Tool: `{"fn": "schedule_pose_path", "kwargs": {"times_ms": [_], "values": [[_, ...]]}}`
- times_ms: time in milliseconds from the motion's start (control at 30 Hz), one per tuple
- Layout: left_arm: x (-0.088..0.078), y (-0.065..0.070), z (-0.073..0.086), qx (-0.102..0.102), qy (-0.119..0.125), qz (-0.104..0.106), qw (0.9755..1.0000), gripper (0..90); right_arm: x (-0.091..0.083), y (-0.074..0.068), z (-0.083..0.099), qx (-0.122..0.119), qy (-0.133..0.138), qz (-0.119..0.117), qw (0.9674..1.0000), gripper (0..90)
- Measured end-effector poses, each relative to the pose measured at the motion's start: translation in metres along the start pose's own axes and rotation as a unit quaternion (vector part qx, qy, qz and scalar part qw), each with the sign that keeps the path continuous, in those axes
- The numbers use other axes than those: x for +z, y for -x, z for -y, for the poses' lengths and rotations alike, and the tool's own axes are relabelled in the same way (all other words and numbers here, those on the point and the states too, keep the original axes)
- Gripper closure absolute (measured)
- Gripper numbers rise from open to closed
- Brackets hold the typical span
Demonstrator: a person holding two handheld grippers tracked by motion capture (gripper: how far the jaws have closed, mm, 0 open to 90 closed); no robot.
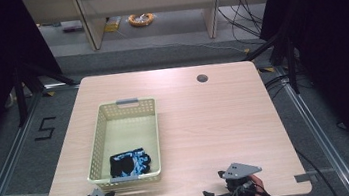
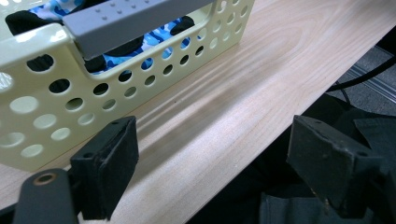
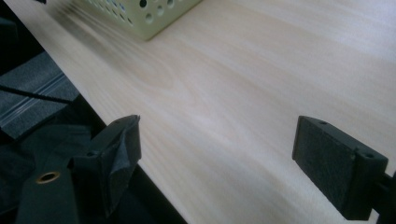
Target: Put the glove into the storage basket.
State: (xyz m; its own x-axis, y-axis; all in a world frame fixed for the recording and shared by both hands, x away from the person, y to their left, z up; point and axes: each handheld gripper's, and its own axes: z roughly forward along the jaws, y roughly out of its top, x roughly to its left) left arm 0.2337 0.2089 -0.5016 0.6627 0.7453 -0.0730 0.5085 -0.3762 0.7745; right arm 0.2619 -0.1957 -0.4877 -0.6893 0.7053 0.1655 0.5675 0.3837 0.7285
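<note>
Grippers sit at the bench's [image 1: 205, 119] six-o'clock edge, left gripper [image 2: 212, 154] and right gripper [image 3: 217, 158] both with jaws parted and empty, nine o'clock basket [image 1: 98, 137] holding seemingly a blue-black glove [image 1: 129, 163].

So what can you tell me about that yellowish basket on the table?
The basket is a pale yellow, rectangular tray that looks like plastic, its walls punched with rows of round holes. A grey handle bar spans a notch in each short end. It sits upright and flat on the left half of the wooden table, one short end toward the person. Inside, at that near end, lies a crumpled black and blue patterned cloth. Neither tool touches it; the left tool is open just short of its near wall.
</note>
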Motion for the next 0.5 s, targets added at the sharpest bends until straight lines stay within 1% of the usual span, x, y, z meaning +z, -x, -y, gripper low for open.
{"fn": "schedule_pose_path", "kwargs": {"times_ms": [33,67,100,133,167,200,233,267,300,333,367,400,433,467,500], "values": [[0.0,0.0,0.0,0.0,0.0,0.0,1.0,15.9,0.0,0.0,0.002,-0.003,0.0,0.004,1.0,16.7],[0.0,0.0,0.0,0.0,0.0,0.0,1.0,15.9,0.0,-0.002,0.004,0.004,-0.005,0.005,1.0,16.7],[0.0,0.001,0.0,-0.009,0.004,0.008,0.9999,15.9,0.0,0.0,0.006,-0.009,-0.007,-0.002,0.9999,16.7],[0.001,0.002,0.0,-0.012,0.004,0.008,0.9999,15.9,0.0,-0.001,0.009,-0.008,-0.009,0.006,0.9999,16.7],[0.001,0.002,0.001,-0.013,-0.002,0.011,0.9998,15.9,0.001,-0.002,0.011,-0.01,-0.011,0.004,0.9999,16.7],[-0.001,-0.001,0.0,0.01,-0.016,0.008,0.9998,15.9,0.0,-0.003,0.013,-0.007,-0.018,0.009,0.9998,16.7],[0.0,0.0,0.0,0.007,-0.012,0.006,0.9999,15.9,0.0,-0.002,0.014,-0.011,-0.013,0.001,0.9999,16.7],[0.001,0.002,0.001,-0.002,-0.002,0.008,1.0,15.9,0.0,-0.003,0.016,-0.01,-0.016,0.007,0.9998,16.7],[0.001,0.002,0.001,-0.001,-0.002,0.007,1.0,15.9,-0.001,-0.003,0.017,-0.015,-0.016,0.006,0.9997,16.7],[0.0,0.0,0.0,0.007,-0.009,0.004,0.9999,15.9,-0.001,-0.004,0.018,-0.013,-0.014,0.011,0.9998,16.7],[0.001,0.0,0.0,0.006,-0.009,0.004,0.9999,15.9,-0.002,-0.005,0.019,-0.011,-0.017,0.007,0.9998,16.7],[0.001,0.001,0.001,0.0,-0.004,0.004,1.0,15.9,-0.002,-0.004,0.019,-0.016,-0.013,0.008,0.9998,16.7],[0.001,0.0,0.0,0.002,-0.009,0.009,0.9999,15.9,-0.003,-0.005,0.02,-0.016,-0.015,0.006,0.9997,16.6],[0.0,0.0,0.0,0.003,-0.013,0.011,0.9999,15.9,-0.003,-0.007,0.02,-0.016,-0.02,0.01,0.9996,16.6],[0.001,0.001,0.0,-0.002,-0.008,0.011,0.9999,15.9,-0.002,-0.007,0.021,-0.025,-0.019,0.014,0.9994,16.7]]}}
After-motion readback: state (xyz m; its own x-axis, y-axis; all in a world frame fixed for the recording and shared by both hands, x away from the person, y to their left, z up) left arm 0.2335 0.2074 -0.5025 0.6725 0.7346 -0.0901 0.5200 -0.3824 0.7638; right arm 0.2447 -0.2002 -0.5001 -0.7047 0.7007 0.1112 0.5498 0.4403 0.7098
